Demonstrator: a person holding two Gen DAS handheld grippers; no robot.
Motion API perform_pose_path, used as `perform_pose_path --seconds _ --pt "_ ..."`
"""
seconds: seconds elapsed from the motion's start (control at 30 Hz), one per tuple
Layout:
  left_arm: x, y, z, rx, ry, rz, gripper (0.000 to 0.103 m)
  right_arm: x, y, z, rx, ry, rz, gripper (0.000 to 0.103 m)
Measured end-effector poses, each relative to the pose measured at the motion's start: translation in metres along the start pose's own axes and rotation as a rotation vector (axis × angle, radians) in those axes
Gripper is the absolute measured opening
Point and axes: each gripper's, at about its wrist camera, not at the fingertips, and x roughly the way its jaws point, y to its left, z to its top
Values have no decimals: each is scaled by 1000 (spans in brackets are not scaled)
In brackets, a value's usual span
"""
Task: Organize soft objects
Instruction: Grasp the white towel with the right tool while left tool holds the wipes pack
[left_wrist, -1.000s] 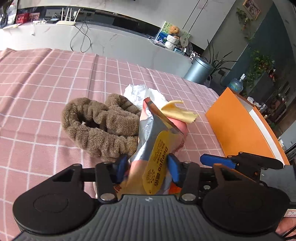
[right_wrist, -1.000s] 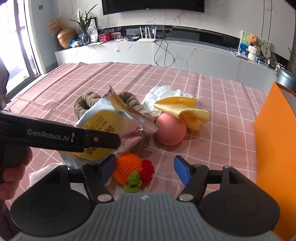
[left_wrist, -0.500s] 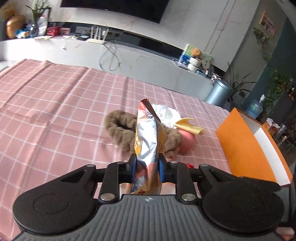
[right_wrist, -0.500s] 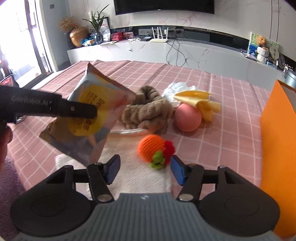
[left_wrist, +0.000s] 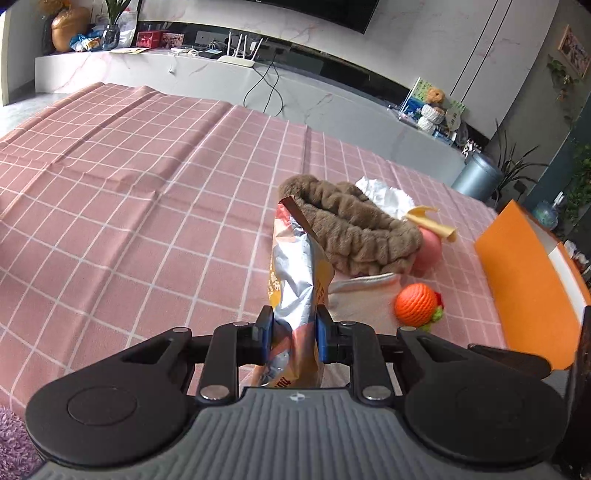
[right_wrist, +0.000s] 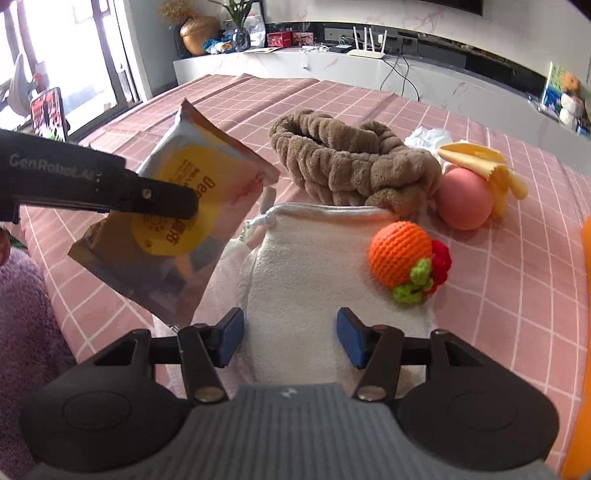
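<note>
My left gripper (left_wrist: 293, 338) is shut on a silver and yellow snack packet (left_wrist: 295, 269) and holds it above the pink checked tablecloth; the packet (right_wrist: 177, 221) also shows at the left of the right wrist view. My right gripper (right_wrist: 290, 341) is open and empty, low over a white drawstring cloth bag (right_wrist: 317, 266). An orange crocheted ball (right_wrist: 400, 253) with red and green bits lies on the bag. Behind it are a brown fuzzy band (right_wrist: 351, 162), a pink ball (right_wrist: 465, 201), a yellow cloth (right_wrist: 480, 158) and white crumpled fabric (right_wrist: 426, 136).
An orange box (left_wrist: 528, 280) with a white inside stands at the right edge of the table. The pink checked tablecloth (left_wrist: 129, 206) stretches to the left. A purple fluffy rug (right_wrist: 22, 317) lies below the table's left edge. A white counter runs behind.
My left gripper has lifted the packet off the pile and carried it left, uncovering the white bag. My right gripper has moved in lower over the bag, still open.
</note>
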Motion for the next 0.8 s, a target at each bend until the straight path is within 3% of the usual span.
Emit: perform_pose_path --seconds 0.1,0.17,0.27,0.37,0.8 --pt "4 3 -4 -14 19 9 25 0 0 -3 5 -19 -1 51" --pt "6 4 -6 -13 22 16 25 -2 -5 -2 33 -22 14 28" --pt "7 6 -7 -11 23 23 25 -2 -10 2 55 -10 36 11" --pt "8 6 -8 -12 22 31 26 -3 -10 4 52 -9 35 1" --pt "-8 -11 0 6 -42 48 24 -69 -36 19 140 -168 59 0"
